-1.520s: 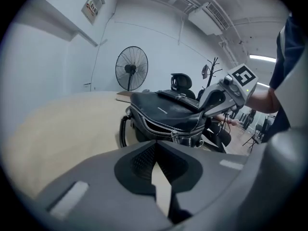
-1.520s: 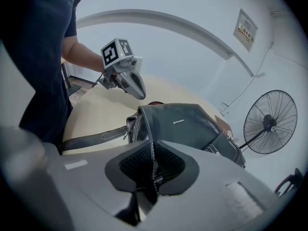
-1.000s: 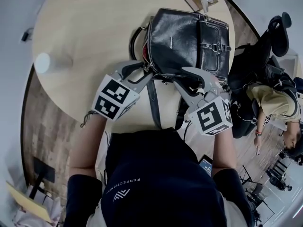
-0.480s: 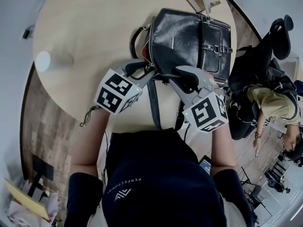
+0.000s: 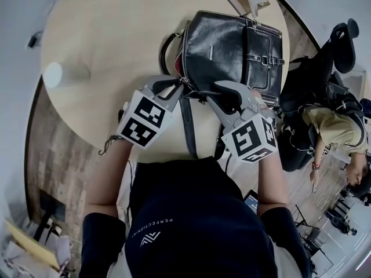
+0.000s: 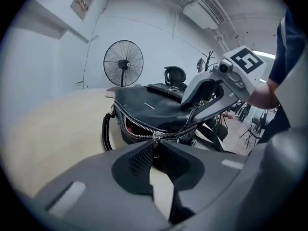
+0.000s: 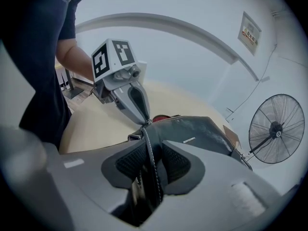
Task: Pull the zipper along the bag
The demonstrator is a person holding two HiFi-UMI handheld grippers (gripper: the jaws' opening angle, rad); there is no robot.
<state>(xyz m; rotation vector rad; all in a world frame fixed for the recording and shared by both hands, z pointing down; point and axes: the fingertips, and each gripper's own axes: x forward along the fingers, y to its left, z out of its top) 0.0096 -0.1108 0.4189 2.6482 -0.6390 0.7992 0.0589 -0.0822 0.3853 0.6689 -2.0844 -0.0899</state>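
Observation:
A black leather bag (image 5: 232, 45) lies on the round wooden table (image 5: 116, 39). Its zipper (image 6: 137, 131) is partly open and shows red lining. My left gripper (image 5: 181, 86) is at the bag's near left corner. In the left gripper view its jaws (image 6: 155, 150) have just been closing and now pinch the silver zipper pull (image 6: 155, 139). My right gripper (image 5: 223, 97) holds the bag's near edge. Its jaws (image 7: 153, 162) have also been closing and clamp the stitched seam (image 7: 150, 146) of the bag (image 7: 192, 134). Each gripper shows in the other's view, the left (image 7: 146, 121) and the right (image 6: 192, 112).
A white cup (image 5: 58, 74) stands at the table's left. The bag's strap (image 5: 186, 126) hangs over the near edge towards me. A person (image 5: 339, 129) sits at the right beside an office chair (image 5: 342, 39). A floor fan (image 6: 123, 61) stands beyond the table.
The left gripper's jaws have come together on the zipper pull. The right gripper has edged slightly left along the bag's near edge and tightened on it.

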